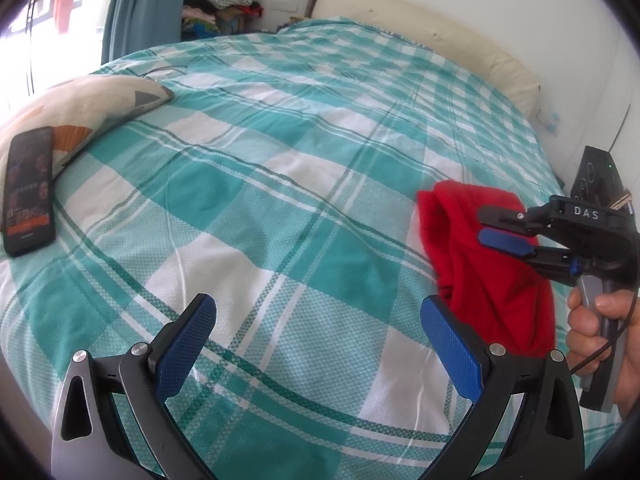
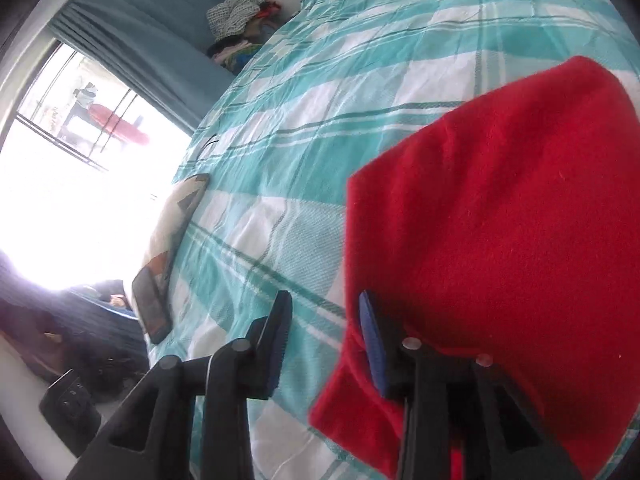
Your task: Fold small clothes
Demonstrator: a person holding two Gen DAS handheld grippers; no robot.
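Observation:
A small red garment lies bunched on the teal-and-white checked bedspread at the right side. My left gripper is open and empty above the bedspread, just left of the garment. My right gripper reaches in from the right over the garment with its jaws apart. In the right wrist view my right gripper is open, the red garment drapes over its right finger, and its left finger hangs over the bedspread.
A patterned pillow with a black phone leaning on it sits at the bed's left edge. A cream headboard cushion runs along the far wall. A pile of clothes stands in the corner by the blue curtain.

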